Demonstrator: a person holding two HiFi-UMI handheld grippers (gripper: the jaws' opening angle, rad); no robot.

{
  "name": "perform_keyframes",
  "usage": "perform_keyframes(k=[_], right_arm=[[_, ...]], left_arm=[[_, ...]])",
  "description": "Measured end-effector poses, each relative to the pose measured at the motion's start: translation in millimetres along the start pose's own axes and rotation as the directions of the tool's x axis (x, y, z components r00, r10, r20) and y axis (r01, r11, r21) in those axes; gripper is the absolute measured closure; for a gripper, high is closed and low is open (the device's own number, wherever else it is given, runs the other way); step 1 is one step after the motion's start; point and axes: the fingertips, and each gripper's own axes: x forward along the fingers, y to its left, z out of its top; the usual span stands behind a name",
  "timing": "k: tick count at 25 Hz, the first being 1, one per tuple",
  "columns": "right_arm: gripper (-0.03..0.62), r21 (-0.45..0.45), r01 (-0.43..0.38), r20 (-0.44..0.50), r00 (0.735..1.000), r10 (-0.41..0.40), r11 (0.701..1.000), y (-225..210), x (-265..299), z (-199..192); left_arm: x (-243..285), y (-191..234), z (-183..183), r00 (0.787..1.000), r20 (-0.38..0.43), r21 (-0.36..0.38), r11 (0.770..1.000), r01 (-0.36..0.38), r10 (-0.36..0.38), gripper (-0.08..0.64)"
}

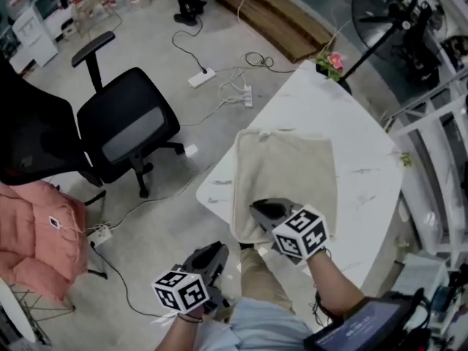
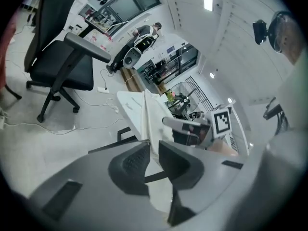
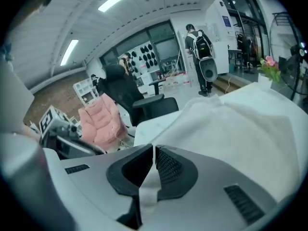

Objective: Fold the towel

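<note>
- The towel (image 1: 287, 168) is laid flat on the white surface (image 1: 369, 185), with its near edge at the surface's near edge.
- The right gripper (image 1: 262, 209) is placed over the towel's near edge. Its jaws are closed on a fold of the cloth, which is pinched between the pads.
- The left gripper (image 1: 216, 253) is held off the surface, near the towel's near left corner. Its jaws are partly apart, with the towel's edge in line with the gap.
- A black chair (image 1: 128, 126) stands on the floor, well apart.

Beige towel (image 1: 285, 174) — spread on white table (image 1: 365, 159), near edge raised.
</note>
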Motion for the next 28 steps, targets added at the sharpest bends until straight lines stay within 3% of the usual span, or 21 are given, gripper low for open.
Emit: perform_keyframes(k=[3, 5, 8, 11, 13, 15, 17, 21, 25, 28], right_arm=[[0.558, -0.036, 0.07, -0.07, 0.995, -0.073, 0.997, 14.9, 10.7, -48.8], [0.561, -0.061, 0.108, -0.057, 0.992, -0.111, 0.992, 17.9, 17.5, -57.0], [0.53, -0.01, 0.107, 0.033, 0.994, -0.107, 0.994, 18.7, 7.6, -42.5], [0.498, 0.099, 0.137, 0.16, 0.975, -0.152, 0.986, -5.6, -51.3, -31.6], [0.488, 0.168, 0.235, 0.188, 0.946, -0.265, 0.957, -43.9, -101.4, -44.5], [0.474, 0.237, 0.337, 0.16, 0.911, -0.379, 0.911, -89.8, -146.5, -73.2], [0.462, 0.268, 0.397, 0.134, 0.887, -0.442, 0.878, -129.8, -181.5, -98.0], [0.463, 0.151, 0.428, 0.161, 0.879, -0.45, 0.891, -187.8, -211.9, -84.3], [0.504, -0.059, 0.388, 0.177, 0.911, -0.373, 0.92, -226.6, -193.0, -32.2], [0.545, -0.228, 0.341, 0.166, 0.937, -0.309, 0.912, -247.8, -167.5, -2.6]], left_arm=[[-0.8, -4.8, 4.2, 0.999, -0.036, 0.064, 0.998, 0.012, -0.009, 0.502], [-0.1, -7.2, 7.4, 0.998, -0.063, 0.105, 0.994, 0.015, -0.008, 0.503], [7.1, -14.3, 15.5, 0.994, -0.104, 0.176, 0.984, 0.036, -0.017, 0.503], [20.6, -25.1, 17.6, 0.993, -0.116, 0.249, 0.968, 0.028, 0.002, 0.503], [35.5, -24.7, 18.4, 0.991, -0.131, 0.301, 0.954, 0.017, 0.024, 0.498], [49.1, -27.3, 20.5, 0.989, -0.14, 0.341, 0.94, 0.002, 0.049, 0.479], [59.3, -37.6, 21.0, 0.99, -0.134, 0.375, 0.927, 0.009, 0.044, 0.477], [82.9, -73.5, 3.3, 0.98, -0.198, 0.354, 0.932, 0.084, -0.014, 0.486], [112.3, -99.3, -26.6, 0.968, -0.249, 0.341, 0.937, 0.076, 0.012, 0.512], [138.1, -126.2, -48.9, 0.965, -0.262, 0.322, 0.943, 0.085, 0.003, 0.531]])
